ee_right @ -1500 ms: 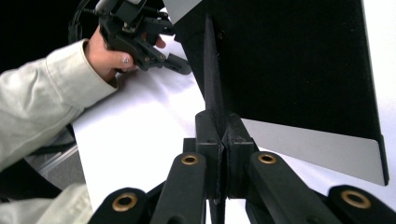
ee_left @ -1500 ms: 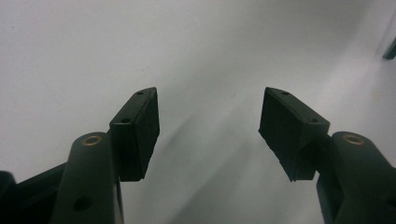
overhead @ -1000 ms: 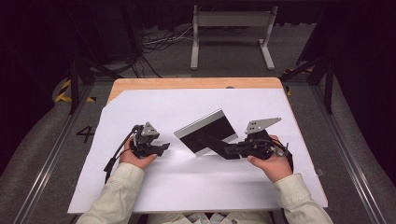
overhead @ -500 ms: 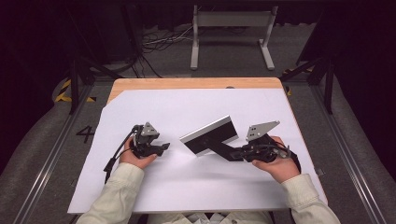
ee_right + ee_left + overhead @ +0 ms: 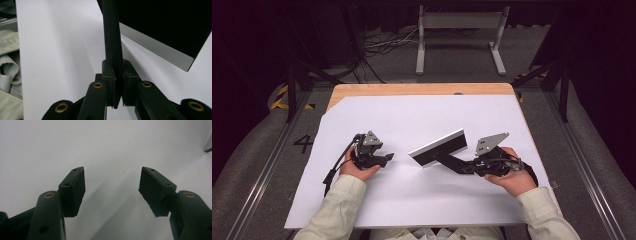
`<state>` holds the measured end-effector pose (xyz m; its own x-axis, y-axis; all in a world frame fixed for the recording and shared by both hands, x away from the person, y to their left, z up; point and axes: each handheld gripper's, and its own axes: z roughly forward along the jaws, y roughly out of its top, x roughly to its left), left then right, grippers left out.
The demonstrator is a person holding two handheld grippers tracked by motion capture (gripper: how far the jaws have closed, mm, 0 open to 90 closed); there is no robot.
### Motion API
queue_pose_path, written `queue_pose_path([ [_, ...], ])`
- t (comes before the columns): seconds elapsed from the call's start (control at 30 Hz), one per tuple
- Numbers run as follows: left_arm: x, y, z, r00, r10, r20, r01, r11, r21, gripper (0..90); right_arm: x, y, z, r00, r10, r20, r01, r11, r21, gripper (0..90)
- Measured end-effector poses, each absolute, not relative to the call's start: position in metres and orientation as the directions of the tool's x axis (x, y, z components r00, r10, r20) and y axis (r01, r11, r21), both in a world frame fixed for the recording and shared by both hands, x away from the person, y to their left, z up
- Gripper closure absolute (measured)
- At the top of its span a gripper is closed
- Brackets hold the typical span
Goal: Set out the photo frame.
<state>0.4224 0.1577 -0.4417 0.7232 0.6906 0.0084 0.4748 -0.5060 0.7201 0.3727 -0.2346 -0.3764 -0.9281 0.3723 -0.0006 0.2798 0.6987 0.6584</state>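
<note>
White sheeting covers nearly the whole of the one wooden table, whose bare edge shows as a strip along the far side. On that sheet there is a single work piece: one dustpan, flat and black with a pale silver band along its front lip, joined to one black handle. It sits a little right of the sheet's middle, between the two hands. Its long lip runs on a slant, the left end nearer the person and the right end farther off, and the handle runs from the pan back and rightward to the right gripper, so the pan faces away toward the far left.

Two grippers are in use, one in each hand. In the right gripper view the right gripper's pads sit on either side of the handle's end, pressed against it, the jaws having just been easing apart slightly with the handle between them. The left gripper rests on the sheet well apart from the dustpan, pointing rightward toward it; in the left gripper view its jaws stand wide apart over bare white surface.

Beyond the table stands one grey metal frame on the dark floor, with cables beside it. Nothing lies between either gripper and the pan.
</note>
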Motion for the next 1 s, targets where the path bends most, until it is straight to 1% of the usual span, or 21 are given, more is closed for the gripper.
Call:
queue_pose_path([
  [0.5, 0.422, 0.157, -0.441, 0.726, 0.688, 0.010, 0.470, -0.507, 0.722, 38.2, 0.376, -0.240, -0.384, -0.938, 0.346, -0.035, 0.249, 0.738, 0.627, 81.4],
  [1.0, 0.422, 0.157, -0.441, 0.725, 0.689, 0.007, 0.475, -0.508, 0.719, 38.0, 0.381, -0.245, -0.396, -0.937, 0.343, -0.066, 0.244, 0.777, 0.580, 78.6],
])
